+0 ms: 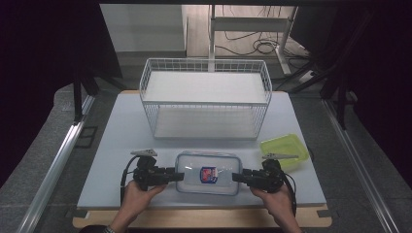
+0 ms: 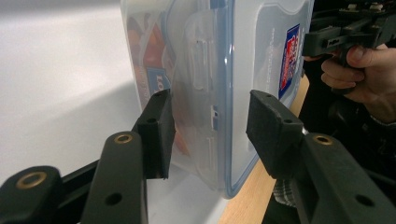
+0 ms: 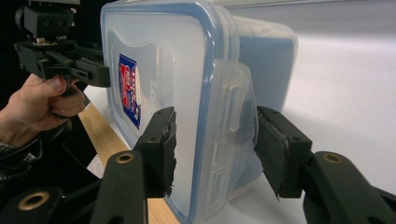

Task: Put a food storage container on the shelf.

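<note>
A clear plastic container (image 1: 208, 172) with a blue-sealed lid and a red and blue label lies near the table's front edge. My left gripper (image 1: 179, 175) holds its left end. In the left gripper view the container (image 2: 205, 70) sits between the pads of that gripper (image 2: 210, 107), one on the lid and one on the underside. My right gripper (image 1: 238, 177) holds the right end. In the right gripper view the pads of that gripper (image 3: 215, 121) press the lid and the side flap of the container (image 3: 163, 70). Each gripper view shows the other hand and gripper at the far end.
A white wire basket (image 1: 204, 60) with a white shelf stands at the back middle of the grey table (image 1: 116, 145). A shallow yellow-green tray (image 1: 286, 145) lies just right of the container. A wooden strip runs along the table's front edge.
</note>
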{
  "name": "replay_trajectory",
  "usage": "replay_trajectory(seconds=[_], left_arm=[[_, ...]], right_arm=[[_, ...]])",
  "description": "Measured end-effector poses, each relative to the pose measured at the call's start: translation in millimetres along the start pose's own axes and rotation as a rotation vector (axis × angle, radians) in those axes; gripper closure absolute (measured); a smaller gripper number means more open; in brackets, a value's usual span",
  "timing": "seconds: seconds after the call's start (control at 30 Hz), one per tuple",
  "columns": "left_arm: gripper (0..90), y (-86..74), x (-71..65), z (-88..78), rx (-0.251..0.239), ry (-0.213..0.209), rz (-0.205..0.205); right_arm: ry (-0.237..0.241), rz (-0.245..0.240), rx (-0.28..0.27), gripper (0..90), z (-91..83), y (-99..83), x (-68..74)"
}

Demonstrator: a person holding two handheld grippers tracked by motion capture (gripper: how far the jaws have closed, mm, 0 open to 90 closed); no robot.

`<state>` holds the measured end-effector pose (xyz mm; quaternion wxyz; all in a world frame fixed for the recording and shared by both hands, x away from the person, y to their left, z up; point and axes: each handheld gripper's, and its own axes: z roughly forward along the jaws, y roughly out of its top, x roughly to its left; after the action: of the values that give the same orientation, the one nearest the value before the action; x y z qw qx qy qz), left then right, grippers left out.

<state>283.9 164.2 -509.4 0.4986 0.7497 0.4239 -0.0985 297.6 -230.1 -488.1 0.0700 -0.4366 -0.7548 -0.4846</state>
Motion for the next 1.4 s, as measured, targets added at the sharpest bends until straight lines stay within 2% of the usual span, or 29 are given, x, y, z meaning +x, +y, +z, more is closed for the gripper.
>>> replay_trajectory(seconds=[0.17,0.27,0.37,0.47,0.8,1.4], left_arm=[[52.0,-1.4,-0.5,0.2,-0.005,0.005,-0.008],[52.1,-2.1,-0.6,0.5,-0.013,0.005,-0.021],[52.3,-2.9,1.0,1.1,-0.035,-0.002,-0.053],[52.6,-0.5,1.5,-0.1,-0.049,-0.001,-0.049],[52.6,20.7,-8.1,-17.5,-0.094,0.021,0.004],[52.6,71.2,-20.2,-43.2,-0.151,0.044,0.057]], right_arm=[[0.016,0.036,0.001,48.4,2.0,-4.7,-3.0],[0.011,0.031,-0.009,48.8,2.2,-5.5,-2.7],[0.005,0.042,-0.009,49.2,2.3,-4.9,-1.8],[-0.004,0.030,-0.017,49.3,2.2,-2.3,-0.1],[0.007,-0.035,-0.072,49.4,-4.1,25.1,10.4],[0.021,-0.080,-0.118,49.4,-15.8,83.5,25.7]])
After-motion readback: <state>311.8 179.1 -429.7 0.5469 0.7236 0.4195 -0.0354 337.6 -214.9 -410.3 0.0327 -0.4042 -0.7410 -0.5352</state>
